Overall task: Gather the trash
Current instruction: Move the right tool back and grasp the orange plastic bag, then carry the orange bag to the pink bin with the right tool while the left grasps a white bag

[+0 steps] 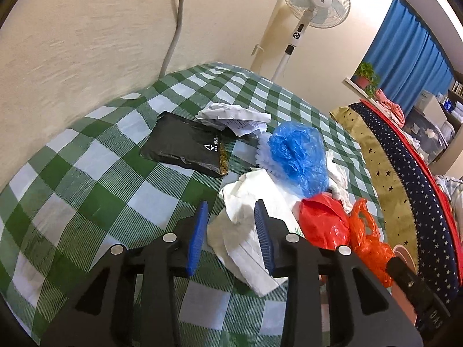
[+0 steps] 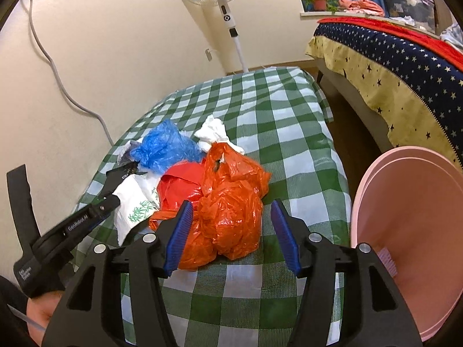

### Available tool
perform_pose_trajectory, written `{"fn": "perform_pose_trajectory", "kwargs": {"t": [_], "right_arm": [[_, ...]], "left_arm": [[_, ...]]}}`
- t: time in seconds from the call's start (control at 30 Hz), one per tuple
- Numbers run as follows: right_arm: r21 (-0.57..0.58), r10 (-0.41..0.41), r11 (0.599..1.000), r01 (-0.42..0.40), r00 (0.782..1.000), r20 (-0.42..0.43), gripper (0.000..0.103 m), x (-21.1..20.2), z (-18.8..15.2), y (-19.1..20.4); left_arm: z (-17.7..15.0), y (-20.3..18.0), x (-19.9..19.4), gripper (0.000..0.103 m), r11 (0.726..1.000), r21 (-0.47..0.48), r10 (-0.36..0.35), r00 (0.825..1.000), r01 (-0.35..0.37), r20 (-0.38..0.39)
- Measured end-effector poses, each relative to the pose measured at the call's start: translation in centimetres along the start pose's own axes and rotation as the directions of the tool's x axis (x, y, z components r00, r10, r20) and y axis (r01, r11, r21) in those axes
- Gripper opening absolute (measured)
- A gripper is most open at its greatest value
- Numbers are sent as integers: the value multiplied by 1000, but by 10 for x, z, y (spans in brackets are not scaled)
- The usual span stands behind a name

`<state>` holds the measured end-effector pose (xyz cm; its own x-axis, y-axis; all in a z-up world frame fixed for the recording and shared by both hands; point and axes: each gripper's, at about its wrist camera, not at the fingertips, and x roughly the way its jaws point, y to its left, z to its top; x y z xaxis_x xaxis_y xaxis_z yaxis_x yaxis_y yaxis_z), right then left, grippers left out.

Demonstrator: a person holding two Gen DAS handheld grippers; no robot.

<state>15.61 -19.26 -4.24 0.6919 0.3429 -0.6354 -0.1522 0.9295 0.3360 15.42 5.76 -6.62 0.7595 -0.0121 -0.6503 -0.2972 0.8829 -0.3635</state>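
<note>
Currently your right gripper (image 2: 231, 231) is spread wide around a crinkled, glossy orange bag (image 2: 231, 202) on the green checked cloth (image 2: 289, 133); your left gripper (image 1: 231, 231), also released, straddles crumpled white paper (image 1: 249, 231). Pink bin (image 2: 411, 231) sits right.
</note>
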Motion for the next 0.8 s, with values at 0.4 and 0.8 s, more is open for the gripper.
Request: {"fn": "perform_pose_trajectory", "kwargs": {"t": [0.4, 0.8], "right_arm": [[-3, -16, 1000, 16, 999, -46, 54, 10, -3, -3], [-50, 0, 999, -1, 1000, -6, 30, -13, 1, 3]], "left_arm": [[3, -2, 7, 33, 999, 6, -35, 999, 35, -23], [6, -8, -10, 6, 995, 24, -95, 995, 95, -1]]}}
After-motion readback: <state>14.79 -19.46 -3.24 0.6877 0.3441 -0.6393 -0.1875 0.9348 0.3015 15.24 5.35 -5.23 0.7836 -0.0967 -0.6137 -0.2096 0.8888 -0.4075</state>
